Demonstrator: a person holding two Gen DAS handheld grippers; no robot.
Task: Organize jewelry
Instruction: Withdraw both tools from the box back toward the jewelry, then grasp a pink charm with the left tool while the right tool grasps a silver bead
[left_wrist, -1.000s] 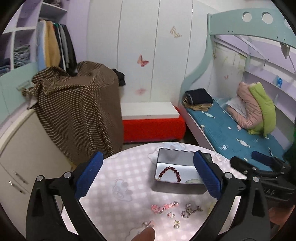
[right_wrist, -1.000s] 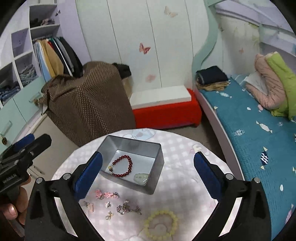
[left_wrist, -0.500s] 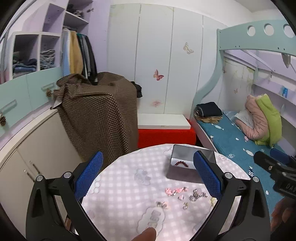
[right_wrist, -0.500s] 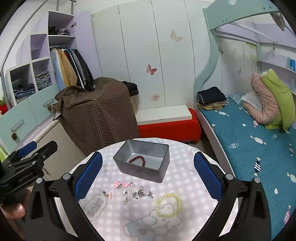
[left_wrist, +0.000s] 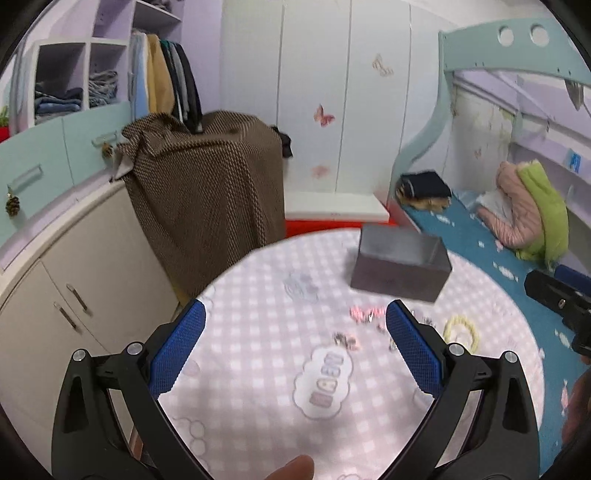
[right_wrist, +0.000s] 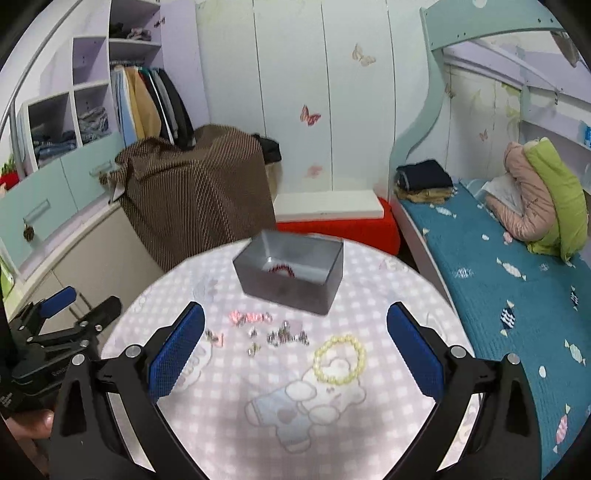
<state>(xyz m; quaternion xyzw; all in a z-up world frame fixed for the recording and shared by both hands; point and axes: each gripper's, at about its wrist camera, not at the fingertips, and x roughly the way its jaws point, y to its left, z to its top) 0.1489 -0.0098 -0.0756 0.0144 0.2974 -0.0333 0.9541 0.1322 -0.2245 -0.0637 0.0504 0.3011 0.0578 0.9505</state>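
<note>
A grey metal box (right_wrist: 291, 271) stands at the far side of the round checked table (right_wrist: 258, 424); a dark red bead bracelet (right_wrist: 282, 269) lies inside it. In front of the box lie a pink chain (right_wrist: 249, 317), several small silver pieces (right_wrist: 286, 336) and a pale yellow bead bracelet (right_wrist: 340, 358). My right gripper (right_wrist: 295, 354) is open and empty above the table's near side. My left gripper (left_wrist: 293, 352) is open and empty, left of the box (left_wrist: 400, 267) and loose jewelry (left_wrist: 364, 314); the yellow bracelet (left_wrist: 461, 330) shows at its right.
A brown-cloth-covered object (right_wrist: 195, 199) stands behind the table at the left beside cabinets (left_wrist: 74, 266). A red and white bench (right_wrist: 332, 218) sits by the wardrobe. A bed with a teal cover (right_wrist: 498, 280) runs along the right.
Both grippers have pulled back and dropped lower, so the table and box look flatter. Both stayed open and empty. The jewelry has not moved.
</note>
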